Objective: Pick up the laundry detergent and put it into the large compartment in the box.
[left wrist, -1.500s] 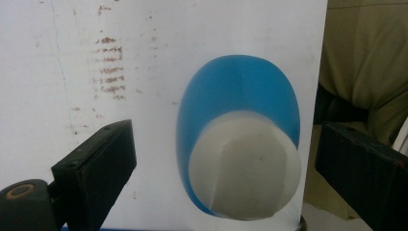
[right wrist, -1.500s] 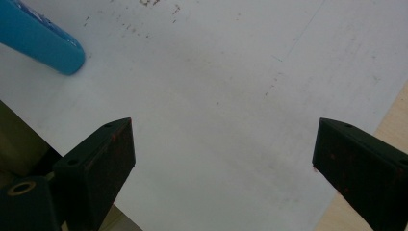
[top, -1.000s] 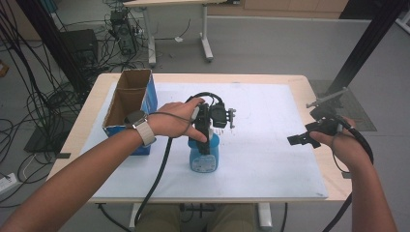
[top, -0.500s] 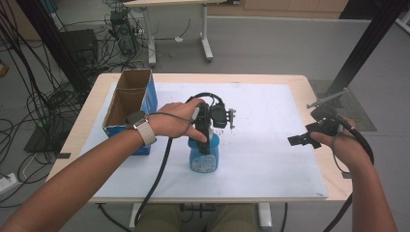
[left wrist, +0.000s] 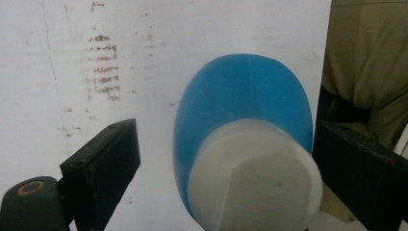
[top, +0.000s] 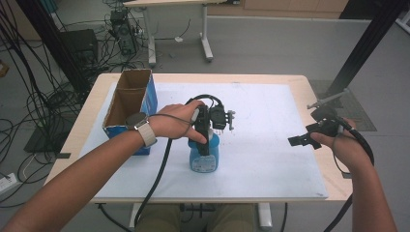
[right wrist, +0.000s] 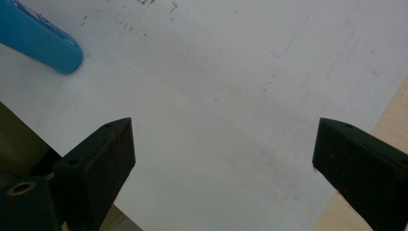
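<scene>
A blue bottle (top: 204,160) with a white cap (left wrist: 255,178) stands upright near the front middle of the white sheet (top: 270,121). My left gripper (top: 203,144) points straight down over it. In the left gripper view the left gripper (left wrist: 226,130) has the cap between its jaws, which have just been closing. The left jaw is still apart from the cap and the right jaw is at its edge. My right gripper (top: 309,128) hangs open over the sheet's right edge, and in the right gripper view the right gripper (right wrist: 223,125) has nothing between its jaws. The blue bottle (right wrist: 41,41) lies far off at the upper left there.
An open cardboard box (top: 129,104) with blue sides stands at the table's left, close to my left forearm. The wooden table (top: 316,92) borders the sheet on the right. A black cable trails from the left gripper off the front edge.
</scene>
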The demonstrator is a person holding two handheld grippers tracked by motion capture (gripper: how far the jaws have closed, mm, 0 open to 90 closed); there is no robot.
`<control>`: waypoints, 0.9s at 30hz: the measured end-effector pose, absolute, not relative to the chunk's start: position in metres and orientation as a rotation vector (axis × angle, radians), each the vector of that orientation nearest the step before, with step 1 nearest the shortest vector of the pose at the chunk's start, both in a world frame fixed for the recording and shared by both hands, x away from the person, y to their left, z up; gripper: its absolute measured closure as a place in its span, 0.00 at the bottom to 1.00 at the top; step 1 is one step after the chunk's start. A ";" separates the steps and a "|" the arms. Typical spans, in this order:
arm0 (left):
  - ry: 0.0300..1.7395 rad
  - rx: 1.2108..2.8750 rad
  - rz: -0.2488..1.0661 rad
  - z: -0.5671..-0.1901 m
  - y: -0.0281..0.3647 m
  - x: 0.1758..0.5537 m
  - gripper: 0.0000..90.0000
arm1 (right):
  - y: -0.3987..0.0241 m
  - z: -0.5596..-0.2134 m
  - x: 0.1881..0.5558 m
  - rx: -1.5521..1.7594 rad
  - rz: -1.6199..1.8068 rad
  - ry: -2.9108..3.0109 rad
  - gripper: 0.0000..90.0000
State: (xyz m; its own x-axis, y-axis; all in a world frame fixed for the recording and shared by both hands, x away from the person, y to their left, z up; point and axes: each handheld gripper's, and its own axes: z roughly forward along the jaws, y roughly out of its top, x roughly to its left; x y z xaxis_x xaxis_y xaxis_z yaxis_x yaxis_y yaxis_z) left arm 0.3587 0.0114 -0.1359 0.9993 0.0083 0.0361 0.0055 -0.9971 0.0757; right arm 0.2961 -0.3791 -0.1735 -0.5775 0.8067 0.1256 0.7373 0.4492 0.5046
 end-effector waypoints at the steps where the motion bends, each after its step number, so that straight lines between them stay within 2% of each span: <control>1: 0.012 3.064 0.055 -0.136 0.012 0.359 0.12 | -0.379 -0.174 0.296 1.374 0.789 2.559 0.08; 27: 0.006 3.076 0.053 -0.149 0.007 0.360 0.14 | -0.381 -0.176 0.295 1.378 0.793 2.560 0.08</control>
State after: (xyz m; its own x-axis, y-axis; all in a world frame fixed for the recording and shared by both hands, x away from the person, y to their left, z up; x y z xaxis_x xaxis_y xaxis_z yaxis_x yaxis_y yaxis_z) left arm 0.3598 0.0072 -0.1488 0.9994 0.0049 0.0345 0.0026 -0.9979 0.0648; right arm 0.2955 -0.3811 -0.1760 -0.5754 0.8073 0.1310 0.7399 0.4455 0.5041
